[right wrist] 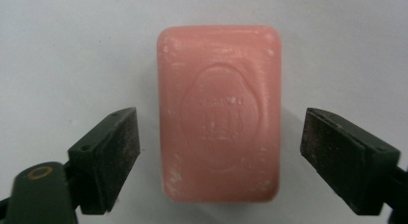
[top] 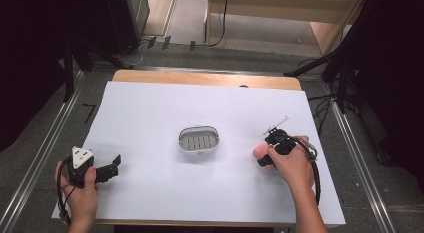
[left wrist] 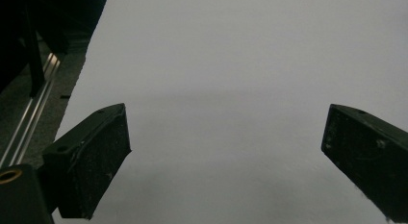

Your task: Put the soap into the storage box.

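Note:
A pink bar of soap (right wrist: 219, 113) lies flat on the white paper, its stamped oval face up. My right gripper (right wrist: 219, 159) is open, one jaw on each long side of the soap, neither touching it. From above, the soap (top: 259, 151) peeks out just left of the right gripper (top: 267, 154), held by a hand at the table's right. A white oval soap dish (top: 199, 139) with a slotted grey insert sits at the table's middle. My left gripper (top: 111, 169) rests at the left, open over bare paper (left wrist: 231, 99), with nothing between its jaws.
A white paper sheet (top: 150, 108) covers the wooden table (top: 205, 79). Metal rails (top: 45, 143) run along both sides on the floor. Dark stands and cables (top: 345, 68) are at the back right, and a wooden cabinet (top: 280, 13) stands behind.

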`<state>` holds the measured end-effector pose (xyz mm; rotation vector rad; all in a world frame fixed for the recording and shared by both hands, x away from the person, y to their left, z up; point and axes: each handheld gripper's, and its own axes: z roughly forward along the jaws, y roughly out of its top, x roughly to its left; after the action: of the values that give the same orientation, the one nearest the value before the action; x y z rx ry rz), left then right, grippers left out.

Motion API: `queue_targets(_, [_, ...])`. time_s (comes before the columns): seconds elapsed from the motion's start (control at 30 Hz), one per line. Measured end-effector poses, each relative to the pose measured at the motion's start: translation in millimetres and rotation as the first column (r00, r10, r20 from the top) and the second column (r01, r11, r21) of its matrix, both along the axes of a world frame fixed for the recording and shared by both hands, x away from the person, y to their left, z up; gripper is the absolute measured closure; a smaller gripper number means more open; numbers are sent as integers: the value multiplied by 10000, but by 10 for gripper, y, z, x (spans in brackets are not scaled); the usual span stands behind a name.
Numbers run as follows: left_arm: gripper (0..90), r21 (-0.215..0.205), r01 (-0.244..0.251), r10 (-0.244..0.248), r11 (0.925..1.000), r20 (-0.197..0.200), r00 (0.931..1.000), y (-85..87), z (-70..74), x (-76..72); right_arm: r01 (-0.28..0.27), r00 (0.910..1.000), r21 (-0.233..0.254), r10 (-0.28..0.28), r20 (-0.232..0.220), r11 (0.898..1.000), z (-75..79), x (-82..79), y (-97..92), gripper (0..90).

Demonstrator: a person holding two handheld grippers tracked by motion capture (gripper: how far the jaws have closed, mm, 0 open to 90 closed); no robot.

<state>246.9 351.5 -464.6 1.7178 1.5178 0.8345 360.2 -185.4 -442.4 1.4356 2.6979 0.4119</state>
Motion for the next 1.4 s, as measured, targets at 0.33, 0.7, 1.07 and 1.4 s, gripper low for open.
queue_targets(0.33, [33,37,20,-20,10000,-50,10000,-2,0,3,293,9993,-58,-294,-217,9996,-59,76,60,377])
queue_targets(0.7, [33,76,40,-40,10000,-15,10000,-6,-1,2,437,9990,-460,-442,-88,9980,-66,88,116,382])
queue_targets(1.07, [33,179,88,-87,9998,-79,9999,-17,-2,6,-177,9994,-2,177,-312,9998,16,112,131,386])
queue_targets(1.4, [33,250,90,-89,9996,-51,9999,-24,-4,5,-1850,9825,68,1848,249,9827,246,72,340,386])
